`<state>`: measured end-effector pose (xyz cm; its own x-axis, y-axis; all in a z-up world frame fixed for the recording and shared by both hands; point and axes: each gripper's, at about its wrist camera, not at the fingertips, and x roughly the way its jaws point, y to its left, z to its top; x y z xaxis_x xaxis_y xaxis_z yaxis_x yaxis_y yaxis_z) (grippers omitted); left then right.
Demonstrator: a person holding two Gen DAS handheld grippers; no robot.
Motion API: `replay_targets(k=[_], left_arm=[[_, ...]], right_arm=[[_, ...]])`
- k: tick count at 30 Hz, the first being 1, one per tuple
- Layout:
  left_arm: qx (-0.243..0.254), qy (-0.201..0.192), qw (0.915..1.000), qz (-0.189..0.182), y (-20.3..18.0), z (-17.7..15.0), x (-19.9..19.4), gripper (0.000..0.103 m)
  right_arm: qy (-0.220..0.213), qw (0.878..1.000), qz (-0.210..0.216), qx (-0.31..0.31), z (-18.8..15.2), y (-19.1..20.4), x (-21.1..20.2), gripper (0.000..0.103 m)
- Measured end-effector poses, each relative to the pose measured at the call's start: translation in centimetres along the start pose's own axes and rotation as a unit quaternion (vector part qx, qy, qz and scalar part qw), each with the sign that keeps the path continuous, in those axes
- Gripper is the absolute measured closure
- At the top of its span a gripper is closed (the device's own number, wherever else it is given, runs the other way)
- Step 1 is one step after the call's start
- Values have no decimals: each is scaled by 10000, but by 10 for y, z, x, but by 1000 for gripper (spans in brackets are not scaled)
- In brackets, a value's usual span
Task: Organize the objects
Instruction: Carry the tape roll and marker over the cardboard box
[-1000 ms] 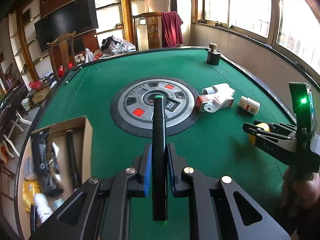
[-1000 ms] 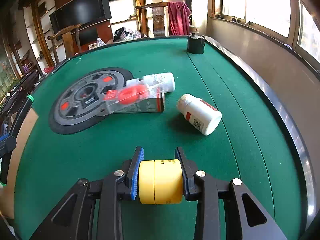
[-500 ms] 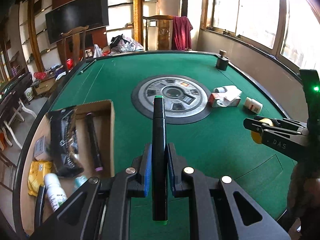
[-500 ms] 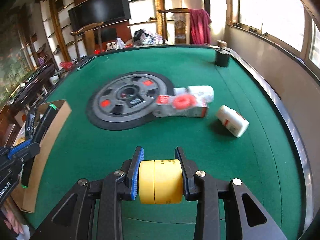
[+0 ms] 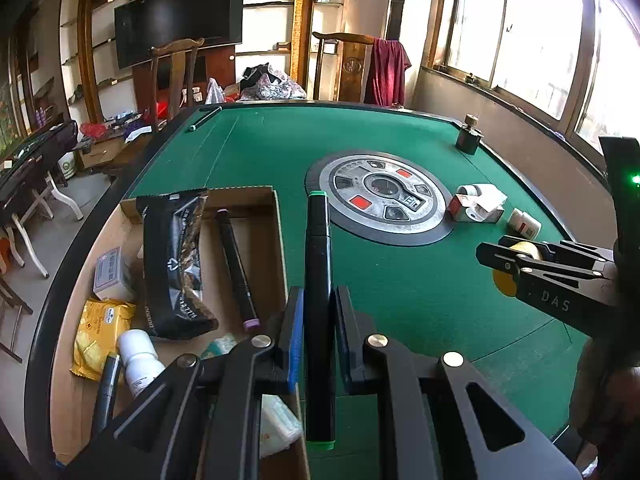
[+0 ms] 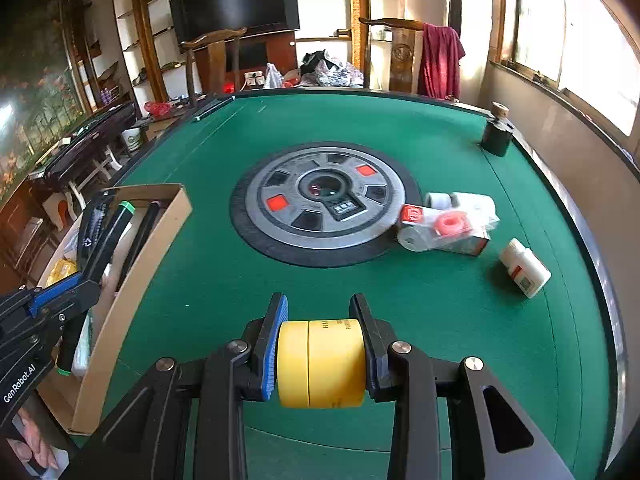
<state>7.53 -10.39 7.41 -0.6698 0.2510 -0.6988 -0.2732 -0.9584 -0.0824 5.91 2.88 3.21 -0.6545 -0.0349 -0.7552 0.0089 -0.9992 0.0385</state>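
Left wrist view: the left gripper (image 5: pixel 318 334) clamps a black marker (image 5: pixel 318 280) lengthwise between its jaws. Over the last second the box (image 5: pixel 280 240) has swung from far left to directly left of and beneath the fingers, so the marker is nearly over its right wall; release is likely close. Right wrist view: the right gripper (image 6: pixel 320 346) grips a yellow tape roll (image 6: pixel 322 362). The bottle (image 6: pixel 526 268) and packets (image 6: pixel 448 224) have receded ahead-right; the box (image 6: pixel 132 280) now appears at left, indicating transport toward it.
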Motion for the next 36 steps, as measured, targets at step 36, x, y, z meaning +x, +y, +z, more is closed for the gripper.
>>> replay_targets(k=[36], left_arm=[[-805, -158, 9965, 127, 110, -48, -70, 89]], right_arm=[[91, 9909, 766, -1106, 11, 148, 2, 68]])
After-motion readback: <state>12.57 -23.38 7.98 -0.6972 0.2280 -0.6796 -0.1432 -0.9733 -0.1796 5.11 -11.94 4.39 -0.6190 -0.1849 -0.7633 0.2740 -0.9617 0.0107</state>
